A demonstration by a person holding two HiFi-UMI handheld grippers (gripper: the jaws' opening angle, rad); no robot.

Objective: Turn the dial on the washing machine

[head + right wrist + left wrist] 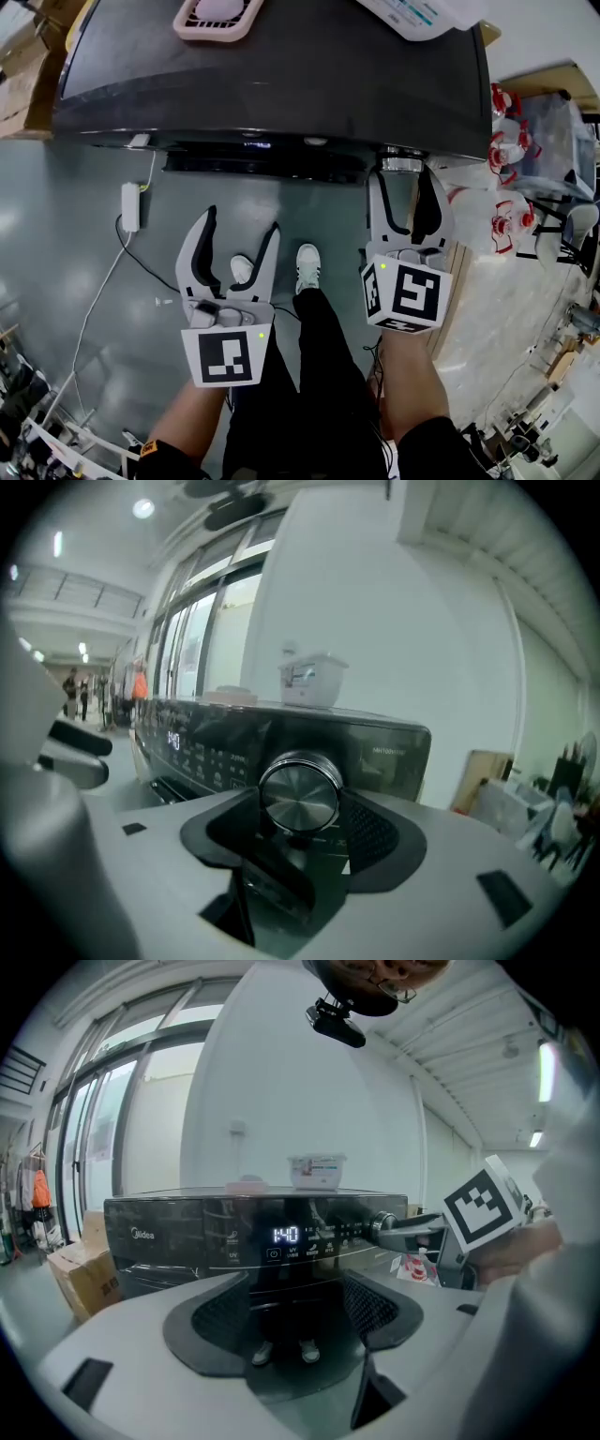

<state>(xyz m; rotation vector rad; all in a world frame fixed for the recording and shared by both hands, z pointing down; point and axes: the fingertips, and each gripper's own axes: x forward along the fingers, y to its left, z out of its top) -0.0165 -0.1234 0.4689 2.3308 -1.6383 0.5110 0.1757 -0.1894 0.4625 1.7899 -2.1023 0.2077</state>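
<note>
1. The right tool (403, 185) is closed on the silver dial (300, 794), one pad against each side of it.
2. The dial sits at the right end of the control panel on the dark washing machine (281, 84).
3. The left tool (241, 225) hangs open and empty, well back from the machine's front, facing its lit display (285, 1235).

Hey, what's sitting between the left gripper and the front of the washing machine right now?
Nothing but bare grey floor, as the head view shows; the left gripper hangs open short of the washing machine.
</note>
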